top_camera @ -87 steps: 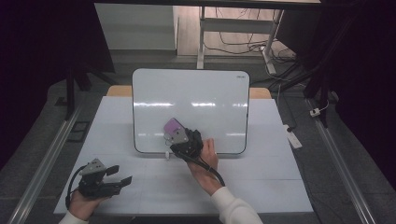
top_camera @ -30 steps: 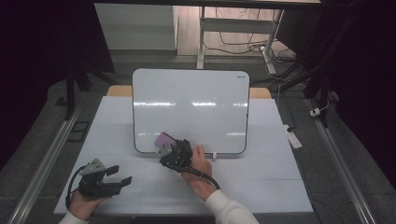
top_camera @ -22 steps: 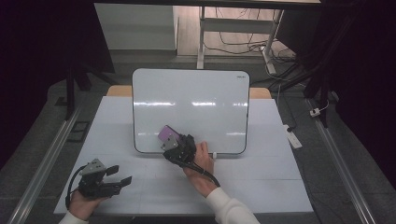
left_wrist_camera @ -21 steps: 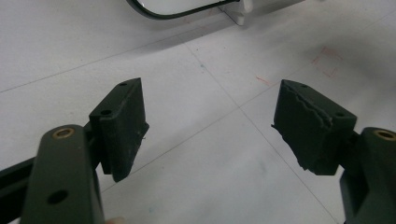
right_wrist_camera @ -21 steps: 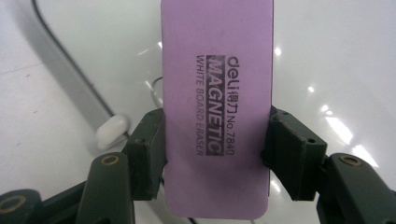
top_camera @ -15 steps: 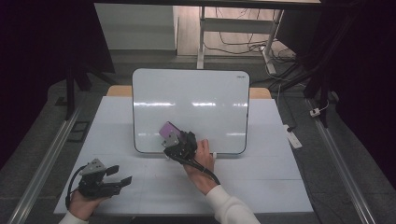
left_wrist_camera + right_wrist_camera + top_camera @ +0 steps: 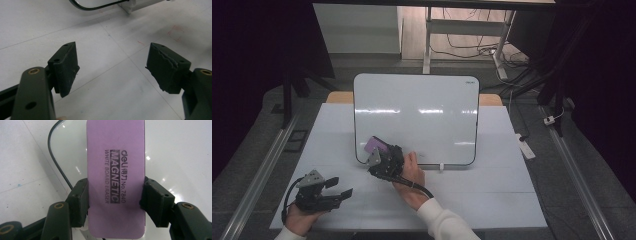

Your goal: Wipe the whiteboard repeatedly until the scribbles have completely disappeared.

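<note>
Right tool (image 7: 379, 154): pads pinching one purple eraser (image 7: 115, 177) by its long sides, lower centre of the high view, at the lower-left corner of one whiteboard (image 7: 422, 100). Left tool (image 7: 112, 67): spread, holding nothing, over the white bench (image 7: 492, 195), lower left.

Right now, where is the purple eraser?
The purple eraser is clamped in the right gripper, over the whiteboard's lower left corner in the high view.
</note>
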The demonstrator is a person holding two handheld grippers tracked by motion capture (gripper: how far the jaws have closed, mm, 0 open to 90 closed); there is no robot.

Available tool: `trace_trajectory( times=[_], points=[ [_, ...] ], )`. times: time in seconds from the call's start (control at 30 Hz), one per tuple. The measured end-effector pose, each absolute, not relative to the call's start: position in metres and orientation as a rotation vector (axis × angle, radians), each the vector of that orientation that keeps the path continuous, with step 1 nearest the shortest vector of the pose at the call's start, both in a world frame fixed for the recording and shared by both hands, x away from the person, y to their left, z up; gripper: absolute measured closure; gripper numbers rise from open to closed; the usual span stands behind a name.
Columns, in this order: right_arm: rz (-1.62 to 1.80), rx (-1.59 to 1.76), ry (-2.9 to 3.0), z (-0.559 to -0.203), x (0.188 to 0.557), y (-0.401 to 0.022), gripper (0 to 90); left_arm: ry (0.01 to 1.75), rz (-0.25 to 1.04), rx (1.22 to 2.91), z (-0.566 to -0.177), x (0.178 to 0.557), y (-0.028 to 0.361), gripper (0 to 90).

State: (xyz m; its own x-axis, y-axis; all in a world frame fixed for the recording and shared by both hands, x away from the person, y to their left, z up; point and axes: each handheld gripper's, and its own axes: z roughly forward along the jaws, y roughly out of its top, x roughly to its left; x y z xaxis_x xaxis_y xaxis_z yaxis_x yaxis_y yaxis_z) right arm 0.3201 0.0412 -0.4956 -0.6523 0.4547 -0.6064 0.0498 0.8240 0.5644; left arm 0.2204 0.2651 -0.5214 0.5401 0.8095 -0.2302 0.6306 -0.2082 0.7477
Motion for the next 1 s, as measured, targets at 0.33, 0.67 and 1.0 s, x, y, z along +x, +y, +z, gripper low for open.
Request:
trace_trajectory(
  times=[0.33, 0.67, 1.0],
  points=[
    [0.763, 0.497, 2.191, -0.476, 0.338, 0.02, 41.3, 1.173, 0.267, 1.93, -0.521, 0.22, 0.265, 25.8],
    [0.787, 0.451, 2.21, -0.488, 0.329, 0.038, 41.3, 1.177, 0.268, 1.928, -0.521, 0.22, 0.265, 25.8],
    [0.747, 0.438, 2.185, -0.494, 0.325, 0.017, 41.2, 1.176, 0.268, 1.928, -0.521, 0.22, 0.265, 25.7]
  ],
)
